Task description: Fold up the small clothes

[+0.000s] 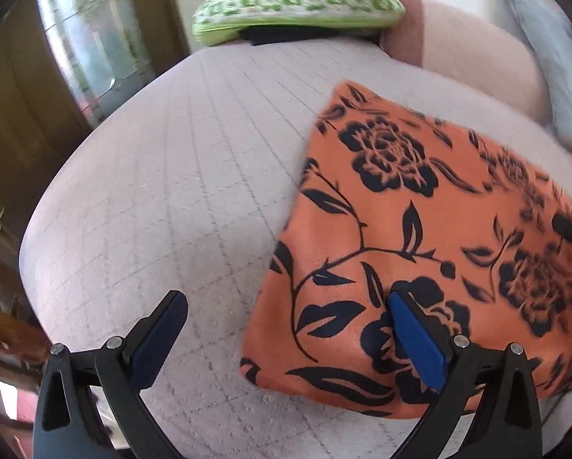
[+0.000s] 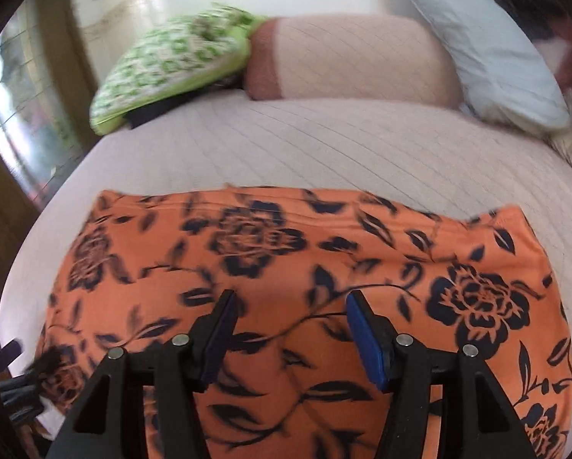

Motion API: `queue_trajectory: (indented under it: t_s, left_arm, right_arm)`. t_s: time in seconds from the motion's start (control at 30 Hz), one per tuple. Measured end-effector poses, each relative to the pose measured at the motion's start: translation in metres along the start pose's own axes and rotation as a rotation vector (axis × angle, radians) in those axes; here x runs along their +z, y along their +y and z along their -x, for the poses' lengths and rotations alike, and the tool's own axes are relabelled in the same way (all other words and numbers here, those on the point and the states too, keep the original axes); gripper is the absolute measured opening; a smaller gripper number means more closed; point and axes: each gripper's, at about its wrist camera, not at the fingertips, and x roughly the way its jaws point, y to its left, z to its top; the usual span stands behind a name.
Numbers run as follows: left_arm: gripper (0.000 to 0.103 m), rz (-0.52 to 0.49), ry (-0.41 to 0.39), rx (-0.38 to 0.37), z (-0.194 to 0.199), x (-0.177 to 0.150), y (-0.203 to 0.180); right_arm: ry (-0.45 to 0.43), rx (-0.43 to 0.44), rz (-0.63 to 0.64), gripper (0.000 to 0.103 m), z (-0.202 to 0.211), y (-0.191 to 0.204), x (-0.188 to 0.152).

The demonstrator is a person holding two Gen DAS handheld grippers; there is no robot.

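Orange cloth (image 2: 286, 267) with a black flower print lies spread flat on the pale quilted bed (image 1: 171, 191), its long edge running across the near side of the mattress. Judging by how it lies, it is already laid out in a rough rectangle and ready for a fold.

Both tools hang above it with nothing between their jaws. The left gripper (image 1: 286, 340) stands with its jaws spread wide, one finger over bare quilt and the other over the cloth's left edge. The right gripper (image 2: 290, 329) hovers over the middle of the cloth, jaws apart and empty.

To fold well, each gripper should probably come down on a near corner, pinch only the top layer along with its hem, lift both corners evenly, and carry them over to the far edge so the sides line up. Slack between the two hands would likely leave a wrinkle.

Counted: one orange cloth, two grippers, one green checked cushion (image 2: 171, 65), one pink bolster (image 2: 355, 61), one grey-white pillow (image 2: 477, 46).
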Motion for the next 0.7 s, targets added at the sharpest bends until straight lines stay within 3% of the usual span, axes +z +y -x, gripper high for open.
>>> queue_trajectory:
  t_s: [0.13,0.17,0.27,0.37,0.5,0.6,0.7]
  left_arm:
    - [0.103,0.046,0.045,-0.064,-0.008,0.006,0.01]
    - [0.103,0.07,0.061,-0.082,-0.011,0.007,0.014]
    - [0.103,0.105,0.087,-0.113,-0.014,0.008,0.025]
    - [0.103,0.095,0.084,-0.104,-0.011,0.007,0.025]
    - [0.103,0.178,0.119,-0.148,-0.01,-0.003,0.03]
    - [0.103,0.183,0.107,-0.132,-0.008,-0.005,0.028]
    - [0.103,0.189,0.095,-0.121,-0.009,-0.008,0.024]
  right_arm:
    - [0.044,0.055,0.07,0.062,-0.001,0.027,-0.016]
    - [0.079,0.031,0.1,0.062,-0.006,0.033,-0.024]
    - [0.039,-0.056,0.23,0.062,0.003,0.053,-0.042]
    - [0.076,-0.042,0.219,0.062,0.013,0.051,-0.045]
    - [0.109,-0.016,0.191,0.062,0.016,0.049,-0.017]
    - [0.113,0.035,0.181,0.062,-0.009,0.068,0.025]
    - [0.204,0.125,0.166,0.062,-0.051,0.094,0.052]
